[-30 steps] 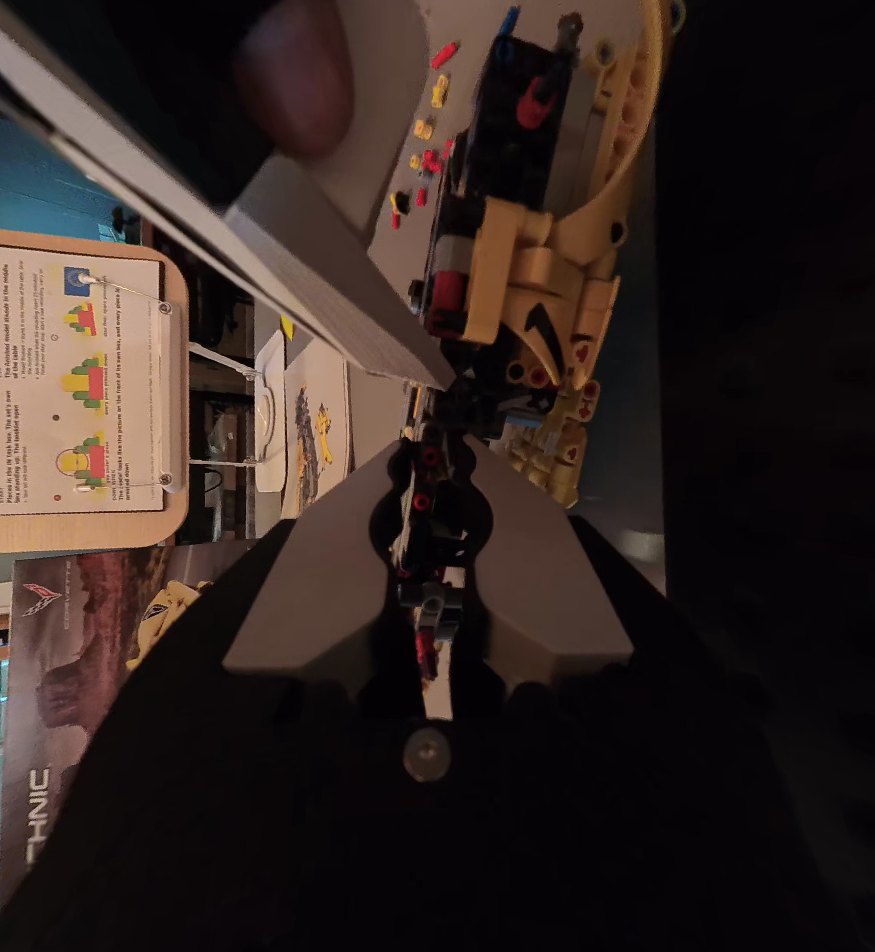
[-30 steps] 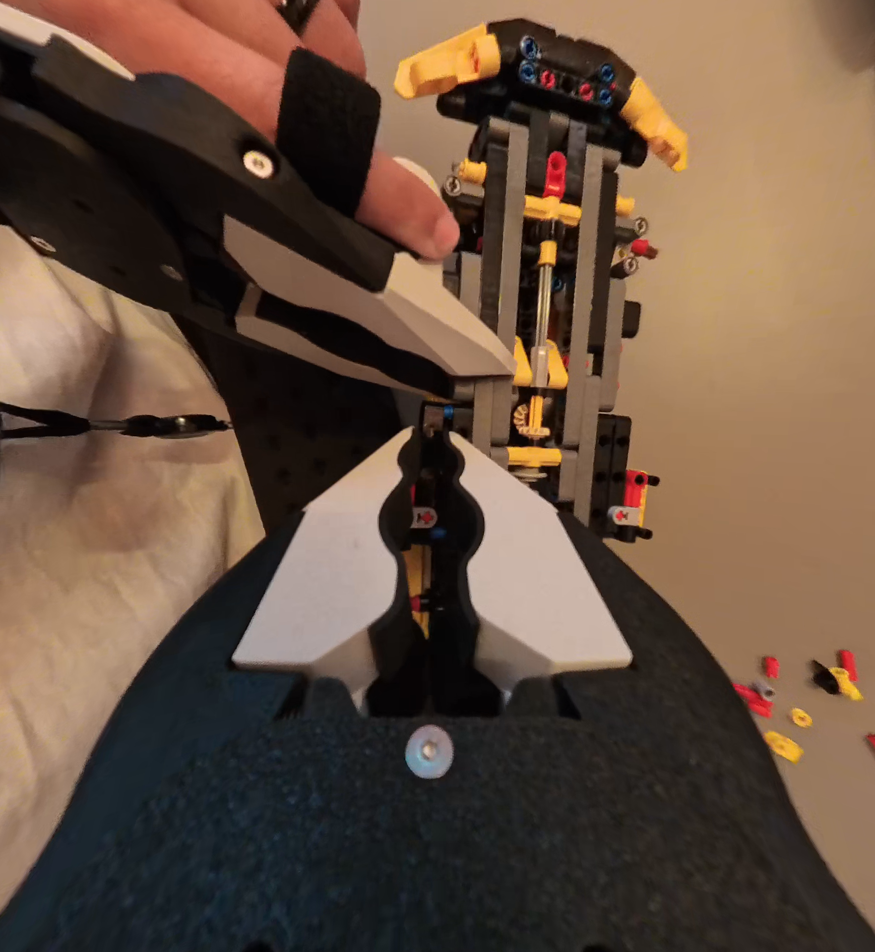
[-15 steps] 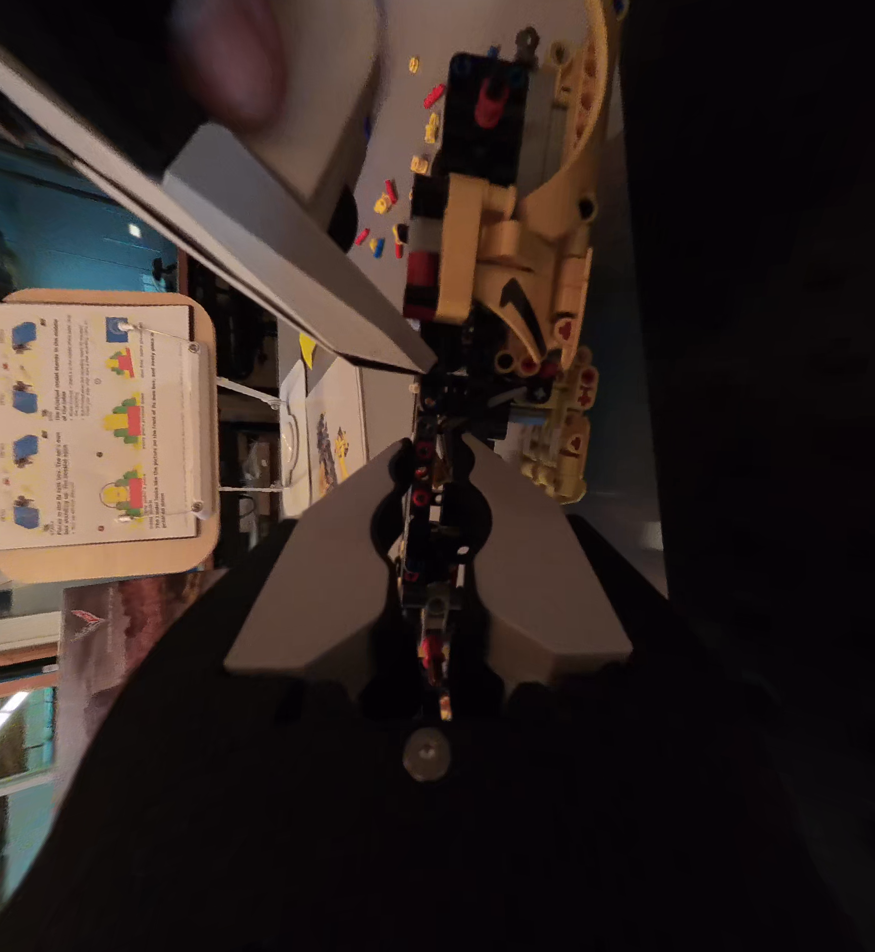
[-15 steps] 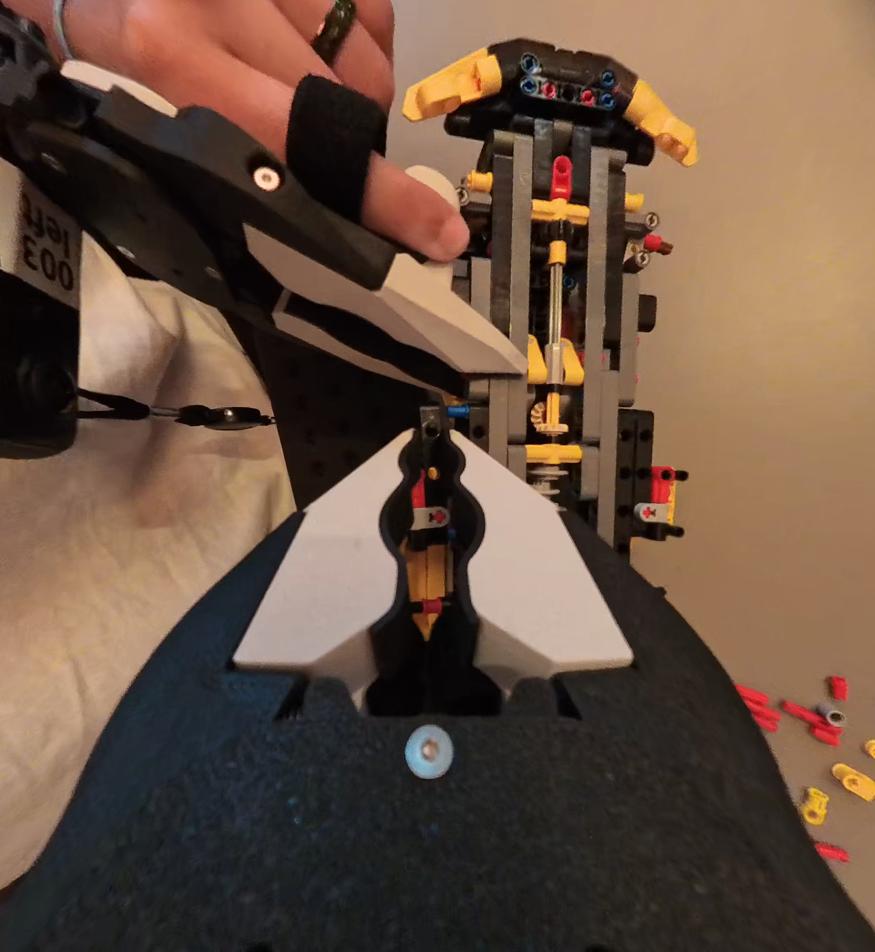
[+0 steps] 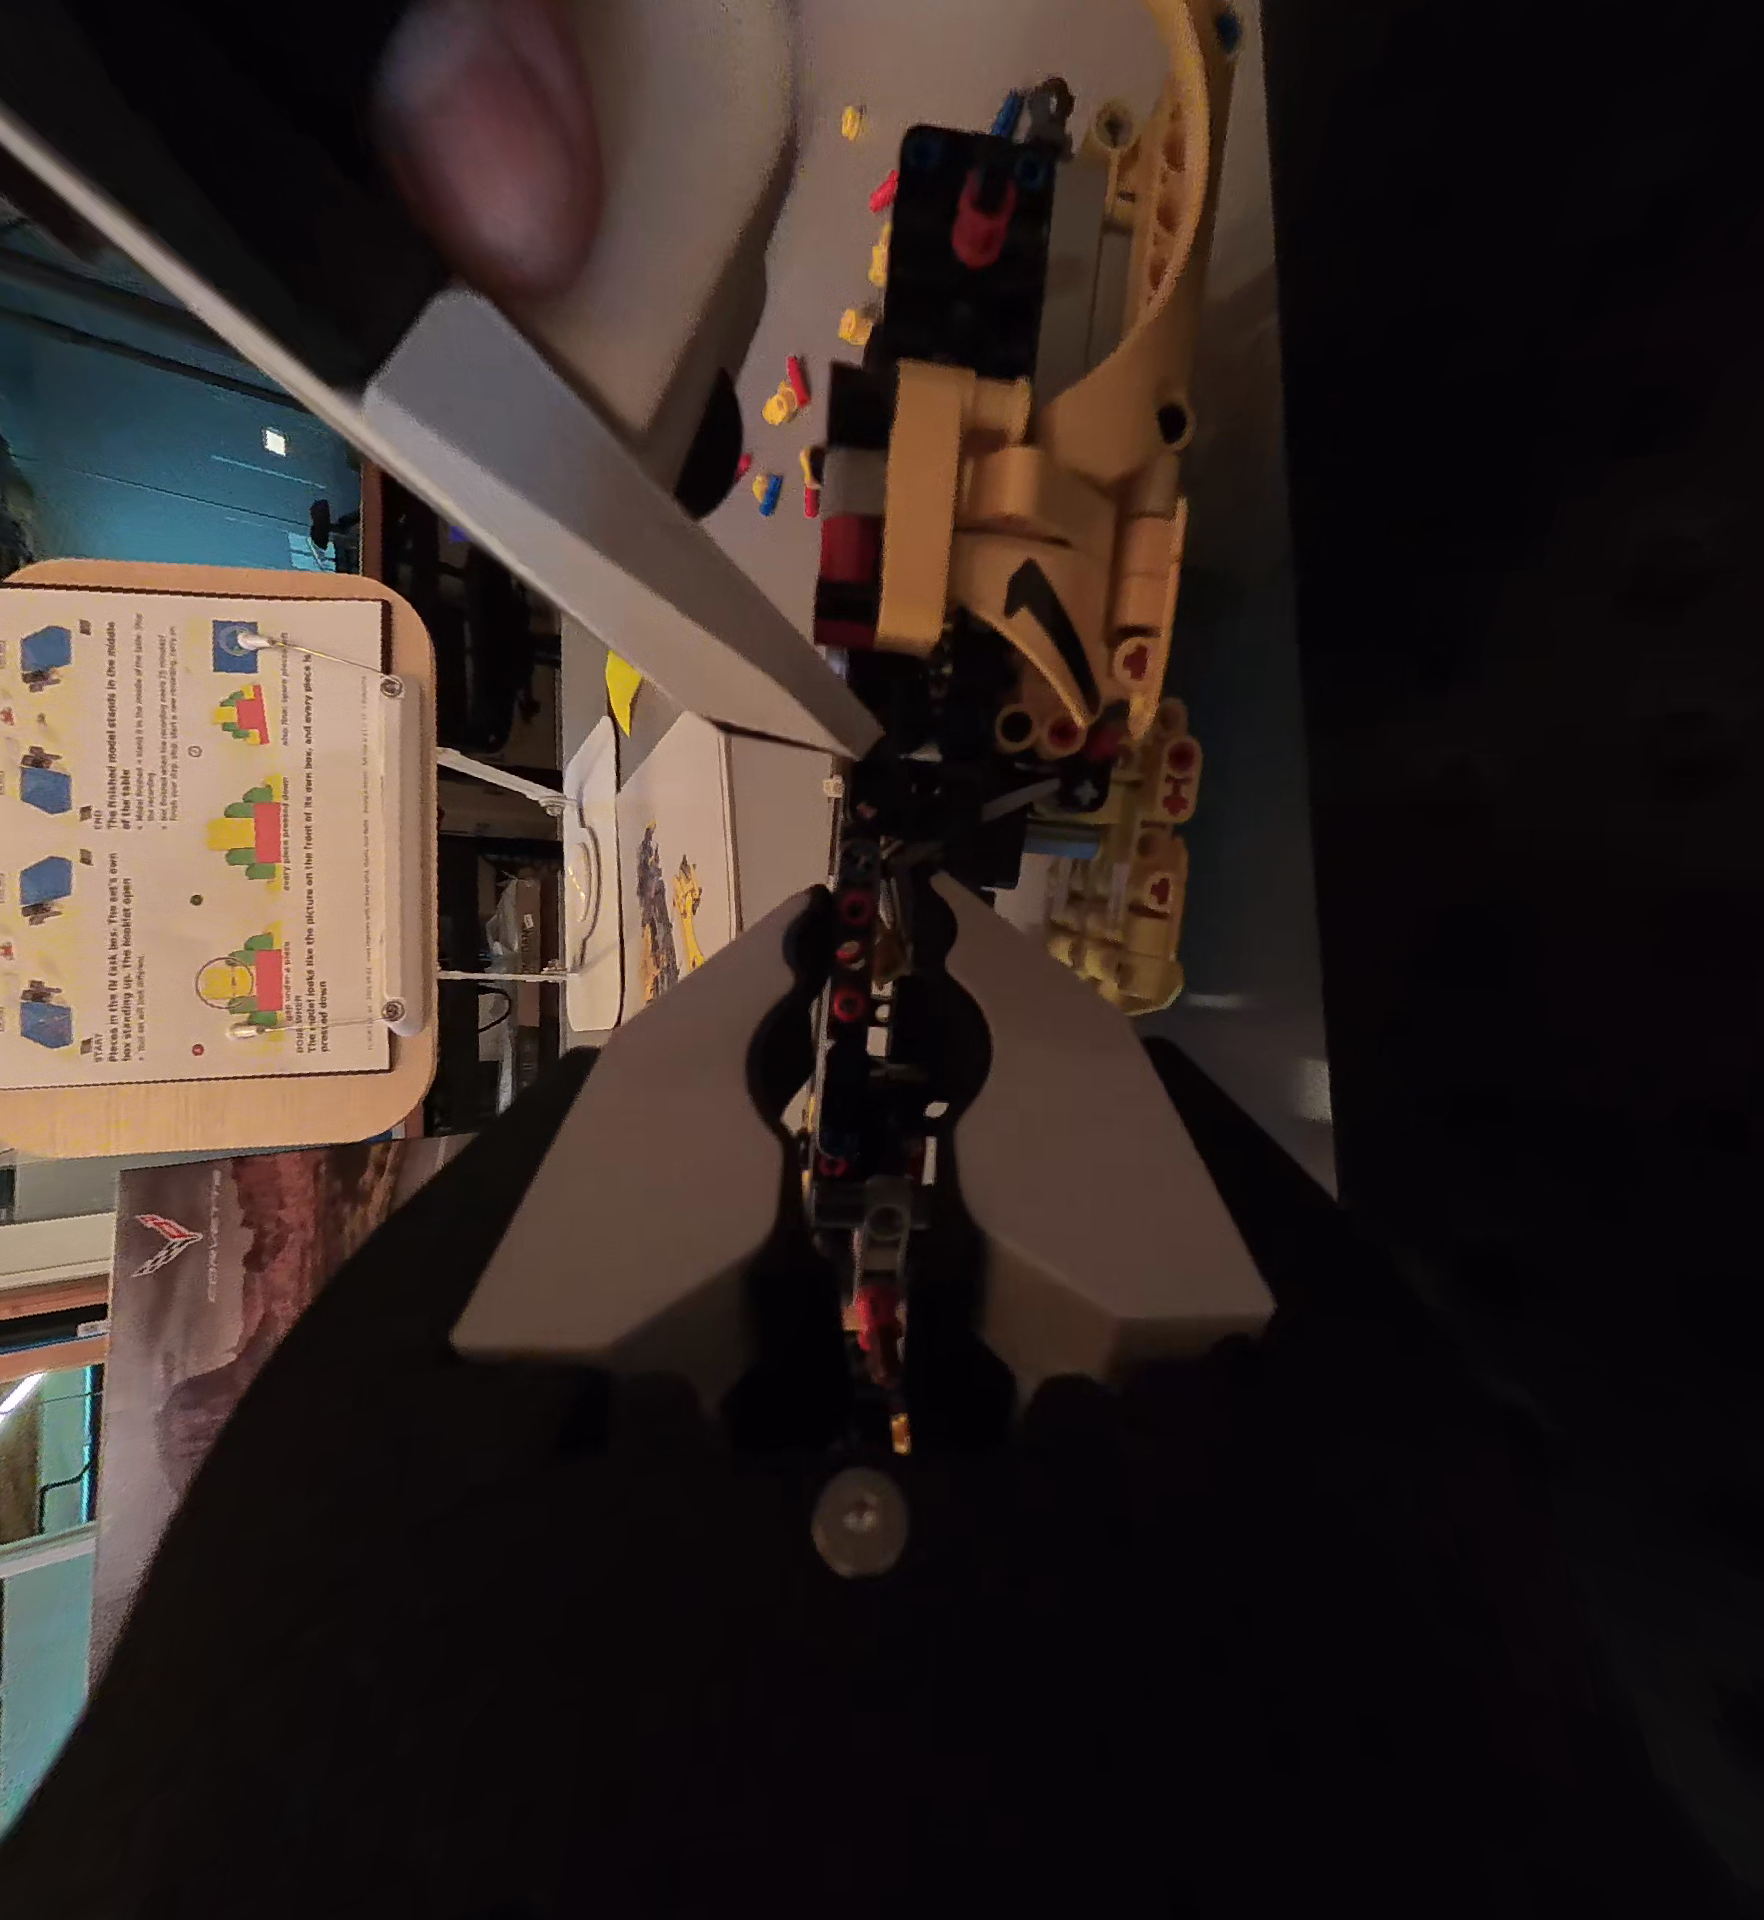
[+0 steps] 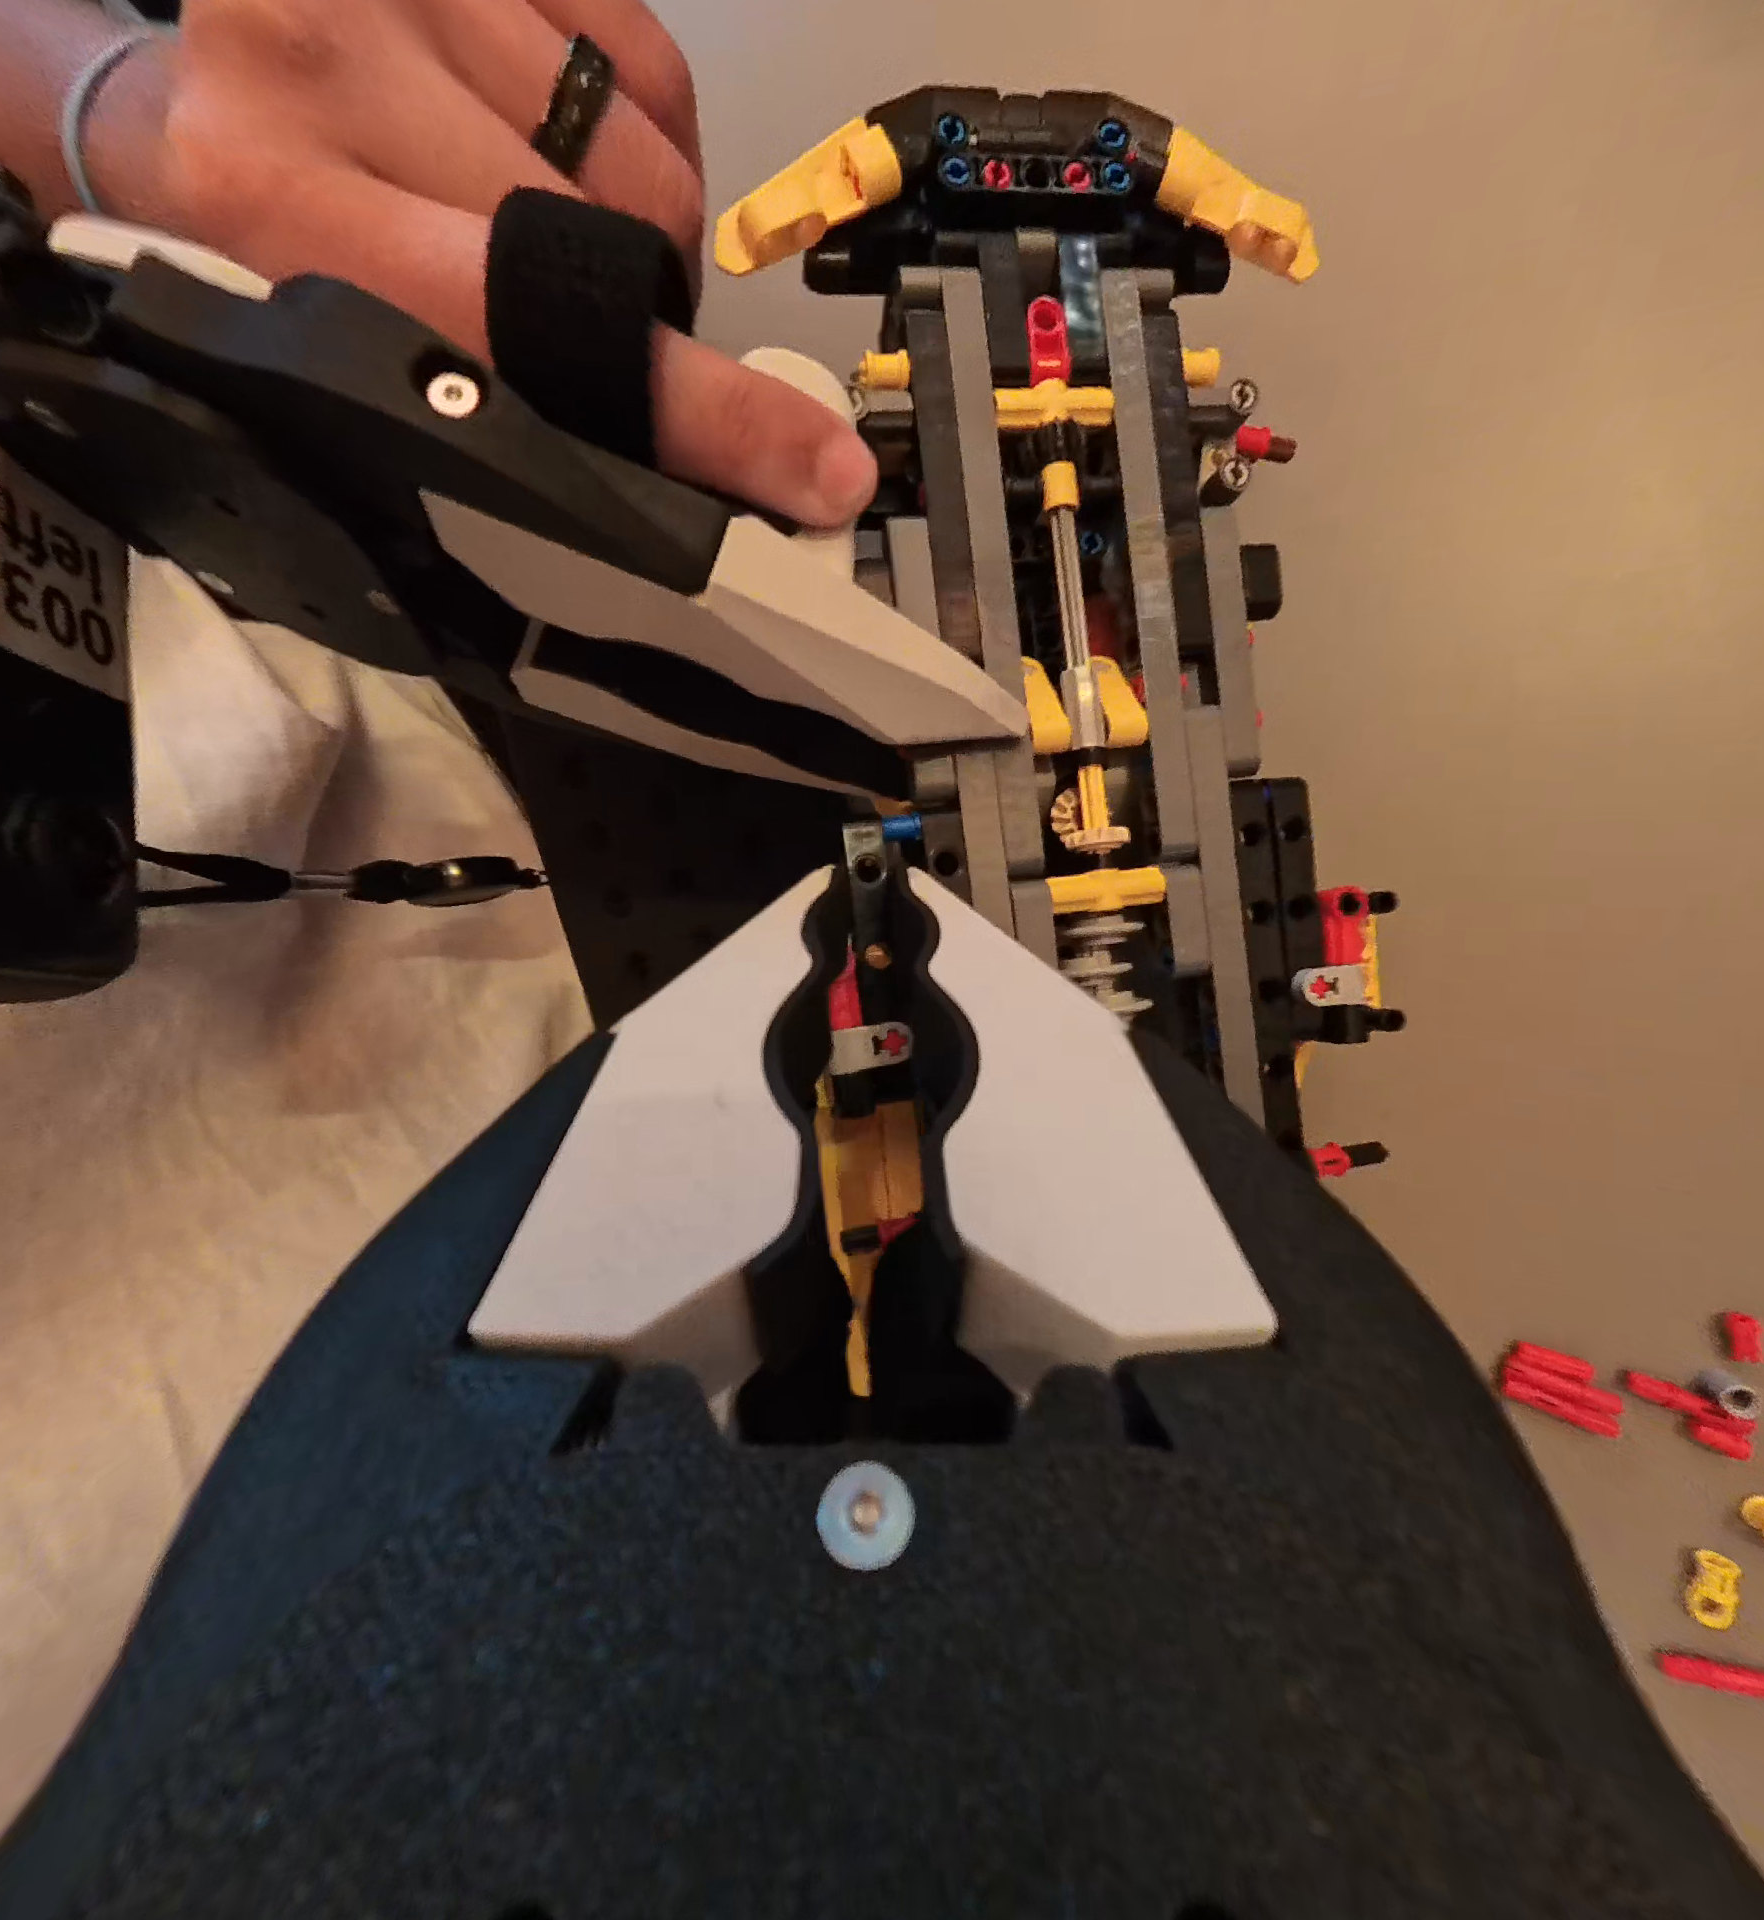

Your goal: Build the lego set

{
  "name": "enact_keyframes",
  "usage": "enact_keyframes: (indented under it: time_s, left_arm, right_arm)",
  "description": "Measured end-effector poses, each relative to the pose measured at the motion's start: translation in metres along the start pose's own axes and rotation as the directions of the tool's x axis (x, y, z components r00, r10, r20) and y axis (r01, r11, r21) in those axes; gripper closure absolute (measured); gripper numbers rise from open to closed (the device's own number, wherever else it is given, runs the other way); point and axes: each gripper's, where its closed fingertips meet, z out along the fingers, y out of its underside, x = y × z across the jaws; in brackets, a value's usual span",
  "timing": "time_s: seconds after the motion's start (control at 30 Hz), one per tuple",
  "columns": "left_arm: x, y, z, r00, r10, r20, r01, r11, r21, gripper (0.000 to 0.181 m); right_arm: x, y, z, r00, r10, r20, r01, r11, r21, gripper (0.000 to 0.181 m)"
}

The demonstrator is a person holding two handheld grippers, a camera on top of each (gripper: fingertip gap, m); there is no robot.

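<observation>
- Two grippers on one thing: the black, grey and yellow lego car chassis (image 6: pixel 1065 582), raised above the beige tabletop (image 6: pixel 1584 727).
- Right gripper (image 6: pixel 883 914) clenched on its side; left gripper (image 5: pixel 873 914) likewise.
- Rigid yet snap-apart, I'd judge; grip the grey beams.
</observation>
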Motion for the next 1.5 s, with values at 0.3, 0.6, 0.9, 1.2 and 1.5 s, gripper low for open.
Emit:
enact_keyframes:
  time_s: [0.3, 0.6, 0.9, 1.2, 1.5]
  left_arm:
    - [0.0, 0.001, -0.001, 1.0, -0.013, -0.013, 0.014, 1.0, 0.007, 0.166]
    - [0.001, 0.0, -0.002, 0.999, -0.03, -0.02, 0.03, 0.999, 0.015, 0.166]
    - [0.0, 0.0, -0.001, 0.997, -0.065, -0.034, 0.066, 0.998, 0.022, 0.166]
    - [-0.002, -0.002, 0.002, 0.993, -0.105, -0.056, 0.105, 0.994, 0.0, 0.167]
    - [0.0, -0.004, 0.003, 0.992, -0.119, -0.051, 0.118, 0.993, -0.025, 0.166]
  right_arm:
    - [0.002, 0.021, -0.03, 0.996, -0.083, -0.028, 0.085, 0.99, 0.108, 0.113]
    - [0.006, 0.026, -0.006, 0.997, 0.058, 0.059, -0.068, 0.981, 0.181, 0.122]
    - [-0.009, 0.016, -0.028, 0.964, -0.218, -0.152, 0.254, 0.924, 0.286, 0.125]
    - [-0.005, 0.022, -0.024, 0.861, -0.289, -0.42, 0.408, 0.884, 0.228, 0.158]
    - [-0.01, 0.026, -0.021, 0.902, -0.209, -0.377, 0.311, 0.921, 0.233, 0.161]
